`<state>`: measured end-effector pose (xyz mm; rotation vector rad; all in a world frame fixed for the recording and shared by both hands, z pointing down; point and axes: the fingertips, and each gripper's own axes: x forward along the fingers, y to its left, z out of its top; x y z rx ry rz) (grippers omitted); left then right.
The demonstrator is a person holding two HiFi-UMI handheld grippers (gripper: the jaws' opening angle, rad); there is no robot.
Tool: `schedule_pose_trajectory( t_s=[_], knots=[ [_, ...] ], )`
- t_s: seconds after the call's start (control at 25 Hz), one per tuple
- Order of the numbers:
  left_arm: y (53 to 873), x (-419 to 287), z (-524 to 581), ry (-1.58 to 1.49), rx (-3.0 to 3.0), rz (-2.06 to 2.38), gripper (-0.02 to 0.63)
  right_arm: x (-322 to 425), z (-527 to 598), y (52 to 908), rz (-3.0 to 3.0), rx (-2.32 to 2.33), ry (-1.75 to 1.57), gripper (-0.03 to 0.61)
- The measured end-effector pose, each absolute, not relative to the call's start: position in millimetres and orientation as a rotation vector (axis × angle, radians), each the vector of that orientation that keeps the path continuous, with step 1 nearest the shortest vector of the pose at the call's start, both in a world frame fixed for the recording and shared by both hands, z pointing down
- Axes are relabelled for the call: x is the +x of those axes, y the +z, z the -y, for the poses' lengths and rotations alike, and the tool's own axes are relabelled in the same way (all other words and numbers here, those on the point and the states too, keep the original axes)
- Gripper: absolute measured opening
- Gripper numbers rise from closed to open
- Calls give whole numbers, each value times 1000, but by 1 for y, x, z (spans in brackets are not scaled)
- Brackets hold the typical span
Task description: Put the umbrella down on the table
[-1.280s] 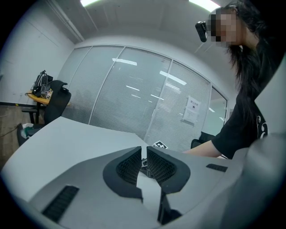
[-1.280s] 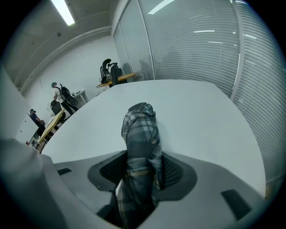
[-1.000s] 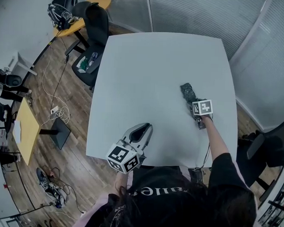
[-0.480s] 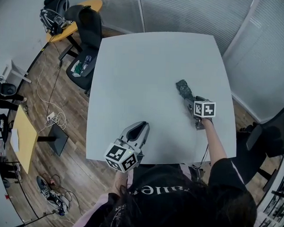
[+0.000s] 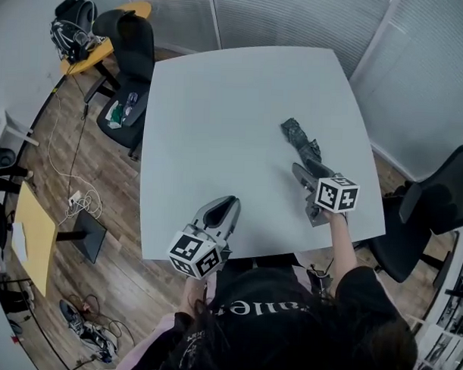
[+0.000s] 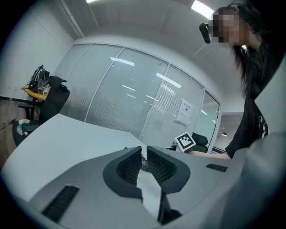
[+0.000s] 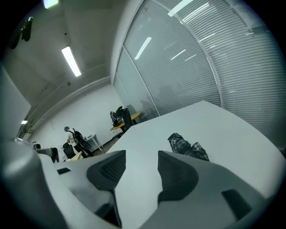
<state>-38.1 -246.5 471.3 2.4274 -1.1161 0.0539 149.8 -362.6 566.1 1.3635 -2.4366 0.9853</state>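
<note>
The folded plaid umbrella [image 5: 297, 136] lies flat on the white table [image 5: 219, 96], right of centre, and nothing touches it. My right gripper [image 5: 301, 180] hovers just behind its near end, raised off the table. Its jaws stand apart and have just been closing a little, with nothing between them. In the right gripper view the umbrella [image 7: 187, 146] shows beyond the right gripper [image 7: 142, 167]. My left gripper [image 5: 227, 204] hangs over the table's near edge, jaws together and empty. The left gripper [image 6: 144, 154] looks across the table toward the right gripper's marker cube [image 6: 185, 141].
A black chair [image 5: 133, 40] and a yellow side table [image 5: 92, 50] stand beyond the table's far left corner. Another black chair [image 5: 443, 197] is at the right. Cables [image 5: 79, 205] lie on the wood floor to the left. Glass walls with blinds [image 7: 187, 67] close off the far side.
My right gripper has let go of the umbrella, risen and drawn back toward the person. The umbrella stays lying on the table. The left gripper has shifted only slightly.
</note>
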Motion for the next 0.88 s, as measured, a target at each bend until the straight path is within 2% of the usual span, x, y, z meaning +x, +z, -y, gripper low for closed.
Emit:
schedule_pose_trajectory(
  t_s=[0.36,0.88],
  knots=[
    [472,-59,215,62,2462,1048,44,118,281,525,2520,1493,1045,163],
    [473,-66,155,80,2534,872,44,68,176,506,2543,1561,1068,103]
  ],
)
